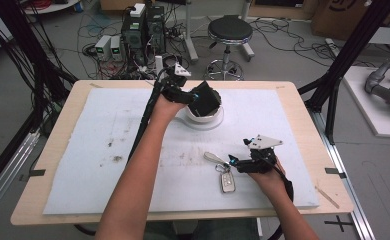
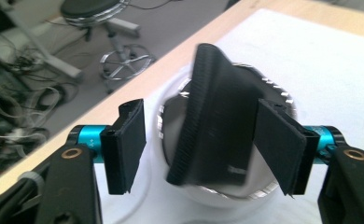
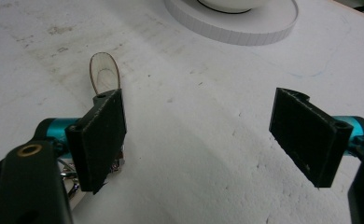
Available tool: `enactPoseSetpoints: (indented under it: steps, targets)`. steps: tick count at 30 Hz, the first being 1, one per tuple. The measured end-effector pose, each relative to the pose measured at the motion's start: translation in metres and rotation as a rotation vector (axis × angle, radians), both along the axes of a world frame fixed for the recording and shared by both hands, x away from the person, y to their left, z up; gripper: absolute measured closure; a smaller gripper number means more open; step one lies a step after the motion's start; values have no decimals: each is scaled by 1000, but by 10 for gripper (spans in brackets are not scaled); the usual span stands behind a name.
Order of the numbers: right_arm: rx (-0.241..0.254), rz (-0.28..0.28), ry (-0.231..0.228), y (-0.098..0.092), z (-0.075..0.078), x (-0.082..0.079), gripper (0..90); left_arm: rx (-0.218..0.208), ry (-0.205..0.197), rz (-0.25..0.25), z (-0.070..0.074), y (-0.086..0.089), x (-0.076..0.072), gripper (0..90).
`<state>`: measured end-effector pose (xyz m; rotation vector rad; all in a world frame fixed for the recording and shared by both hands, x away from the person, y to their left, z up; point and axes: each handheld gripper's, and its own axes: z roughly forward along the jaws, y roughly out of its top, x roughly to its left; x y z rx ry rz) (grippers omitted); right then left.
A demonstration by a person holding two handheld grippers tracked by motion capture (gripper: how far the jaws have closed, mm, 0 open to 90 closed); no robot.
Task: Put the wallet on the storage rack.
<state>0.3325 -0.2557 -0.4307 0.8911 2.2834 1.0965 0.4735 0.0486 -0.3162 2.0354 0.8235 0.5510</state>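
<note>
A black wallet [image 2: 217, 121] stands tilted on edge in a white bowl [image 2: 171, 107], its ribbed edge up and its lower end down inside the bowl. It sits between the jaws of the left hand-held gripper [image 2: 203, 149], but the pads are parted and stand clear of it on the near side; on the far side the pad overlaps the wallet and I cannot tell if it touches. From above, the wallet [image 1: 206, 98] covers much of the bowl [image 1: 203, 119], which rests on a round white plate [image 1: 216, 122] toward the far middle of the surface [image 1: 53, 145]. The left hand-held gripper [image 1: 195, 97] hangs just over it, with the left hand [image 1: 164, 106] behind it.

Nearer the person, a car key [image 1: 227, 182] with a key ring lies flat on the white foam sheet [image 1: 108, 165], and a pale loop strap [image 1: 214, 158] lies just beyond it. The right hand-held gripper [image 1: 234, 162] sits low just right of the key, jaws wide apart and empty; in its own view the strap [image 3: 104, 72] shows past the left pad, with the plate [image 3: 245, 29] farther off. The right hand [image 1: 267, 175] rests near the front right of the sheet. Beyond the surface stands a stool [image 1: 229, 35].
</note>
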Motion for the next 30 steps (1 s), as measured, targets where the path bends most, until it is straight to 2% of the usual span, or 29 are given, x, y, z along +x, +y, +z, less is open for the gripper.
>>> enactPoseSetpoints:
  steps: [3, 13, 23, 30]
  targets:
    - [-4, 6, -3, 1, 0, -1, 188, -28, 11, -10, 2, 6, -9, 326]
    - [-9, 7, 0, 1, -1, 0, 188, -114, -33, -71, 5, 37, -51, 265]
    - [-13, 5, 0, 1, -1, 0, 188, -151, -26, -73, -16, 73, -83, 238]
    - [-9, 7, 6, 1, -1, 0, 188, -190, -37, -62, -40, 102, -112, 234]
